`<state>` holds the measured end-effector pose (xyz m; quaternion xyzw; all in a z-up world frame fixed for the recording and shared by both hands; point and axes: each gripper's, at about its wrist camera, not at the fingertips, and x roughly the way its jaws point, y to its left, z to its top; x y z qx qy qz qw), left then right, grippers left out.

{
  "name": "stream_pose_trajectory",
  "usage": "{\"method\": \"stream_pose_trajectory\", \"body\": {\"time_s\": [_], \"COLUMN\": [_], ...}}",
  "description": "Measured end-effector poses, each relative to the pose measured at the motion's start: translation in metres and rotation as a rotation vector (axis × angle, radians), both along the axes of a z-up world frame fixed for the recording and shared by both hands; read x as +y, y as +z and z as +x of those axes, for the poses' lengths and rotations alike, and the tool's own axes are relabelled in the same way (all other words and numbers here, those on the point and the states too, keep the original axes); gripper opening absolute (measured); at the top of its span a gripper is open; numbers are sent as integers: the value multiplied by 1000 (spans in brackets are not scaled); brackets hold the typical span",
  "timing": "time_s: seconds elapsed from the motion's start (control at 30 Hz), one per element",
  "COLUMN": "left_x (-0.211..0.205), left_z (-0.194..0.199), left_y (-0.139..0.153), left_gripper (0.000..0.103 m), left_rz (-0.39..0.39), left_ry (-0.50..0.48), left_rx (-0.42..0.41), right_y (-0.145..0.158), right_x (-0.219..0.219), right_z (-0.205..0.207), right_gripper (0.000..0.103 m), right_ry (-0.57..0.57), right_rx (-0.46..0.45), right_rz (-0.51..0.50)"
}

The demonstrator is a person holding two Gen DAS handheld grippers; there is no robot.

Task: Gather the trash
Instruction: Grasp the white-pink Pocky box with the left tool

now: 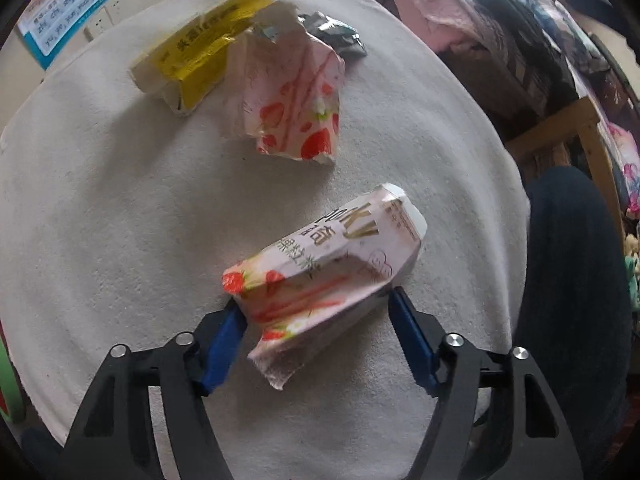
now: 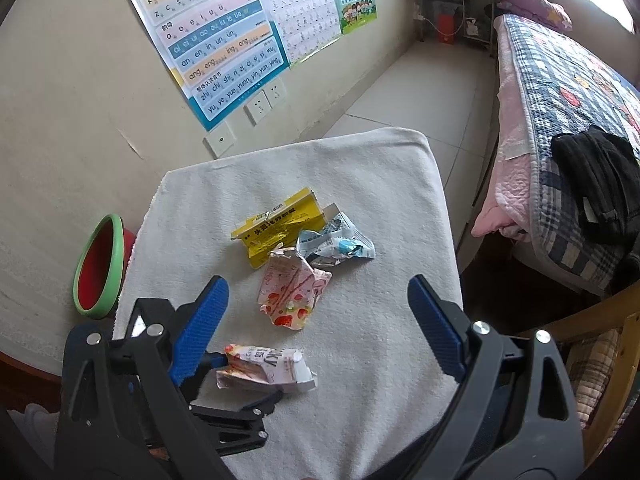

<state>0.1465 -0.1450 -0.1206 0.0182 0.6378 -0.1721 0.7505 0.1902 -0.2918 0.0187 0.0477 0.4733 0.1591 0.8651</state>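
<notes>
While the left gripper (image 1: 316, 316) points steeply down at the white cloth (image 1: 120, 240), its blue fingers (image 1: 224, 340) stand on either side of a crushed pink snack box (image 1: 328, 272), the piece of trash nearest the person. The left finger touches the box's strawberry-printed end and the right finger meets its far edge, so the box looks pinched across its width, though how firmly I cannot tell. Gripping it across the short side makes sense, I judge: the cardboard is already dented there and should fold in rather than slip.

The right gripper (image 2: 320, 320) hangs higher, fingers wide apart and holding nothing, looking over the whole cloth; from there it seems free to take the next piece.

Further back lie a torn pink carton scrap (image 1: 296, 108), a flattened yellow box (image 1: 200, 52) touching it, and a crumpled silver-blue wrapper (image 2: 336, 240) just beside both. These three sit well apart from the pinched box, so nothing crowds the lift.

A red bowl with a green rim (image 2: 100, 264) stands off the cloth's left edge, against the wall; it may be where the trash goes. The person's dark-clad knee (image 1: 568, 280) sits close on the other side.
</notes>
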Motion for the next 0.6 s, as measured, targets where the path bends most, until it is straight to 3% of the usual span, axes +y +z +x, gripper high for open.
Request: {"method": "stream_pose_trajectory", "body": {"time_s": [0.27,0.4,0.6], "left_x": [24,44,58], "left_z": [-2,-7,-18], "left_y": [14,22,38], "left_gripper": [29,22,19], "left_rz": [-84,-118,-135], "left_ry": [63,97,108], "left_rx": [-14,-31,-62], "right_y": [-7,-8,-16], "right_x": [16,26,37], "right_z": [3,1,0], "right_gripper": [89,89,89], "right_ry": [26,43,54], "right_rx": [12,11,28], "right_rz": [-3,-6,-10]}}
